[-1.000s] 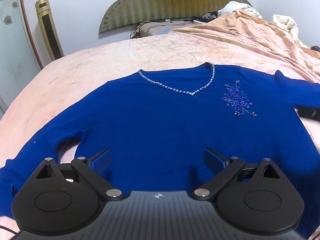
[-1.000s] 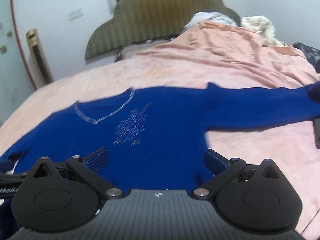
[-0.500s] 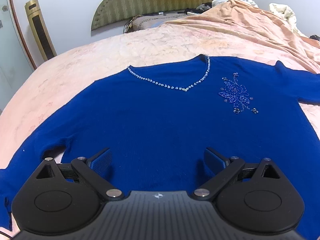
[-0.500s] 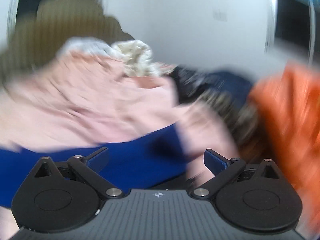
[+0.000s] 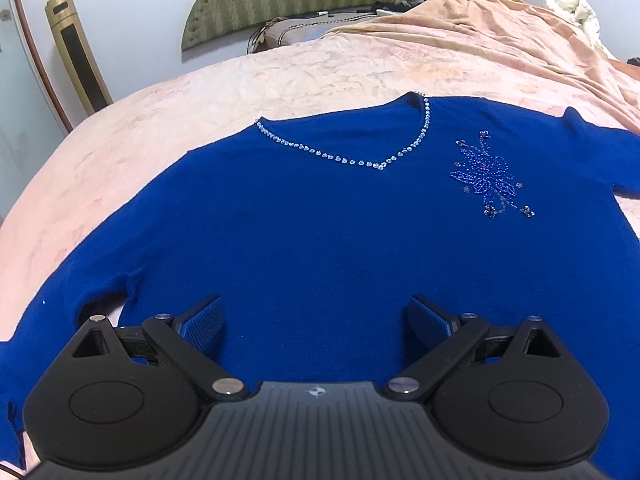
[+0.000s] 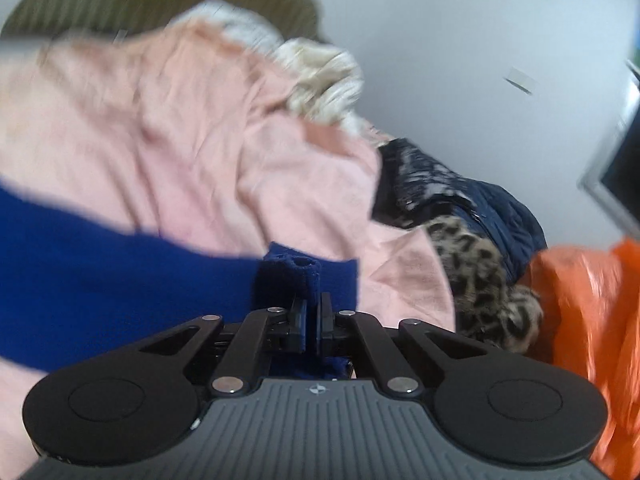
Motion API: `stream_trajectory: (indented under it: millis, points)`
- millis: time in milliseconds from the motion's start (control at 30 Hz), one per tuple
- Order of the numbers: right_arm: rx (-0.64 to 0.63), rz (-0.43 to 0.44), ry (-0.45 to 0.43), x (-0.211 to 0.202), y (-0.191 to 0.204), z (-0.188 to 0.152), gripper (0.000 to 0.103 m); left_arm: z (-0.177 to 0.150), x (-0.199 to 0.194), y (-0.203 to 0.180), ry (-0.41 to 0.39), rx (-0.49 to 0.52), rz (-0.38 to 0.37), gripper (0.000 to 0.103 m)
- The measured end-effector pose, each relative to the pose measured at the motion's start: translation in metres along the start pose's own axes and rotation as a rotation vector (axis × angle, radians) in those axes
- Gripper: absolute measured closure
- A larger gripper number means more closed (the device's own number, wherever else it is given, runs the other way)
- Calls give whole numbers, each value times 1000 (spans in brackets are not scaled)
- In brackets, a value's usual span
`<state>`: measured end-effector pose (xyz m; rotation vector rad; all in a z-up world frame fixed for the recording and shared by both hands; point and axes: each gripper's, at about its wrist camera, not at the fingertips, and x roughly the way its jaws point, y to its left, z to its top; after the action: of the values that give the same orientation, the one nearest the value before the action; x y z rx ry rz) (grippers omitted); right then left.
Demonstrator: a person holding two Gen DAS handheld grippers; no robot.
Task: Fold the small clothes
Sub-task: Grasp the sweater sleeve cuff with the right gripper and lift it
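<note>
In right hand-held gripper (image 6: 313,312): sleeve cuff (image 6: 306,272)

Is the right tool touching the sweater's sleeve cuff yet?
Touching. In the right wrist view the right tool has just closed, its pads pinching the blue sleeve cuff bunched between them.

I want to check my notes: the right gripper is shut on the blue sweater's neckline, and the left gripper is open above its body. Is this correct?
Not quite. The right gripper is shut on the blue sweater's sleeve cuff, not its neckline, as the right wrist view shows. The left gripper is indeed open.
</note>
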<state>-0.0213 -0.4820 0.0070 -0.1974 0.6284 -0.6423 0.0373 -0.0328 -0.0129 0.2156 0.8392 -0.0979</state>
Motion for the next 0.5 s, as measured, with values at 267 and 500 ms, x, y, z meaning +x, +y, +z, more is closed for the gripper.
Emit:
stream_trajectory:
  millis: [267, 500]
  points:
    - [721, 270, -146, -52, -67, 11, 96, 0, -3, 21, -3, -46, -2, 4]
    - [640, 558, -226, -106, 52, 50, 96, -6, -5, 53, 2, -97, 41, 4]
